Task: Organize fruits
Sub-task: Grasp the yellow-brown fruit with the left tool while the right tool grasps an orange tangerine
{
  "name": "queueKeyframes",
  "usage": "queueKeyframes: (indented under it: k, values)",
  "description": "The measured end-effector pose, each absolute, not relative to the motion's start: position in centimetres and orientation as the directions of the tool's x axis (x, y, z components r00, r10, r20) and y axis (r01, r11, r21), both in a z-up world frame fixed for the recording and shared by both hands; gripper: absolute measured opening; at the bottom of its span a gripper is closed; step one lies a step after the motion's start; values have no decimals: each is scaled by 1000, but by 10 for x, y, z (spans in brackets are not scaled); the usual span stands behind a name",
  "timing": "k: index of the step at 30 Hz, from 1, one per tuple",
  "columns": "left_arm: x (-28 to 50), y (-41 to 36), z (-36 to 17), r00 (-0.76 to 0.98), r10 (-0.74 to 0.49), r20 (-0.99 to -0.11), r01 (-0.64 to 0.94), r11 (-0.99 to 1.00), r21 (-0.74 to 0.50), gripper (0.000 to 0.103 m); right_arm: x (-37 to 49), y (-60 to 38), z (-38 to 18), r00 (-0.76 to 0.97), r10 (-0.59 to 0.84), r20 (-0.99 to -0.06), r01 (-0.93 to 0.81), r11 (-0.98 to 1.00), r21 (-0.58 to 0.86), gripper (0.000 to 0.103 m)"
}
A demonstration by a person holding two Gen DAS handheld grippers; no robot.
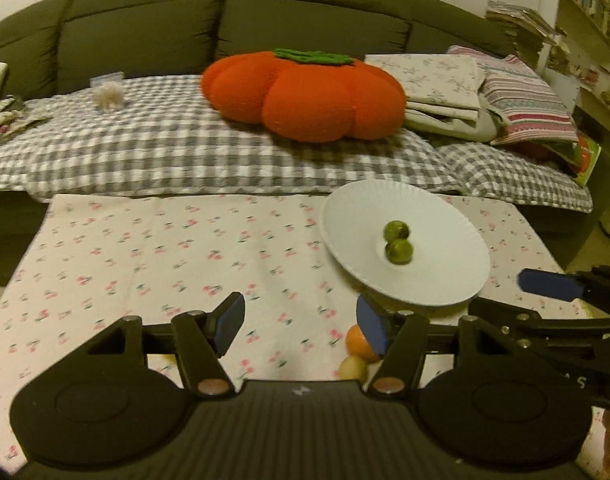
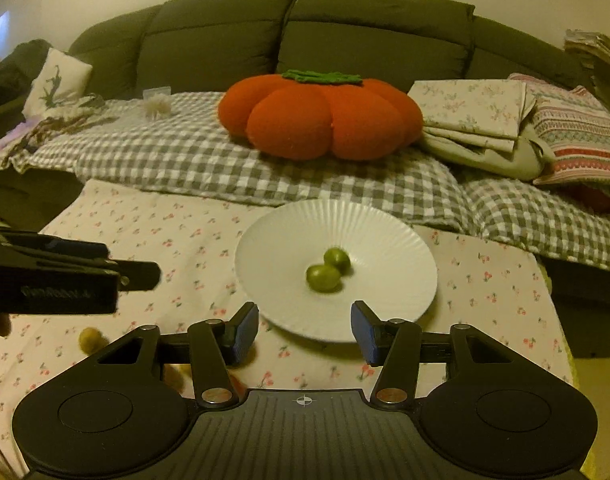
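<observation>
Beyond both parted tongs [image 2: 305, 330], green fruits [image 2: 329, 270] touch.

- You're in a home living room: a dark sofa [image 2: 305, 40] spans twelve o'clock.
- A gingham blanket [image 2: 225, 160], pumpkin cushion [image 2: 321, 116] and folded linens [image 2: 473, 120] cover it.
- Crowded bookshelves [image 1: 593, 8] stand at two o'clock.

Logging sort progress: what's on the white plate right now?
Two small green fruits lie touching near the middle of the white plate. Nothing else shows on it; its near rim is partly hidden behind the right gripper's fingers.
</observation>
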State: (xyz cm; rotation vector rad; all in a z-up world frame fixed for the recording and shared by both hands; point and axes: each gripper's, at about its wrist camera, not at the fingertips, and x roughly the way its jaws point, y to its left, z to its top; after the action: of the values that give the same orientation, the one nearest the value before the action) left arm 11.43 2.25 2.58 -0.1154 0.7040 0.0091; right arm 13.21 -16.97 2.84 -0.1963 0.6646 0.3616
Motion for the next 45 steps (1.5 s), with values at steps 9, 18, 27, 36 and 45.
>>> queueKeyframes:
  k: [9,18,27,36,45]
  values:
    - [86,51,17,740,2,-673,-121,984,-130,67,111,-159,27,721,280,-634,-418,906,-75,68]
    - [84,73,3,710,1,-704,-158,975,-158,69,103,-150,16,679,292,-674,-454,888,-73,73]
    - [83,94,-12,679,-16,-734,-196,959,-203,70,109,-162,-1,538,350,-767,-449,889,90,74]
    - [89,80,-31,646,-28,-763,-163,971,-174,65,107,-157,-19,461,371,-806,-483,867,123,74]
    - [95,75,-44,620,-30,-784,-154,975,-159,44,103,-151,-29,435,376,-818,-520,847,113,74]
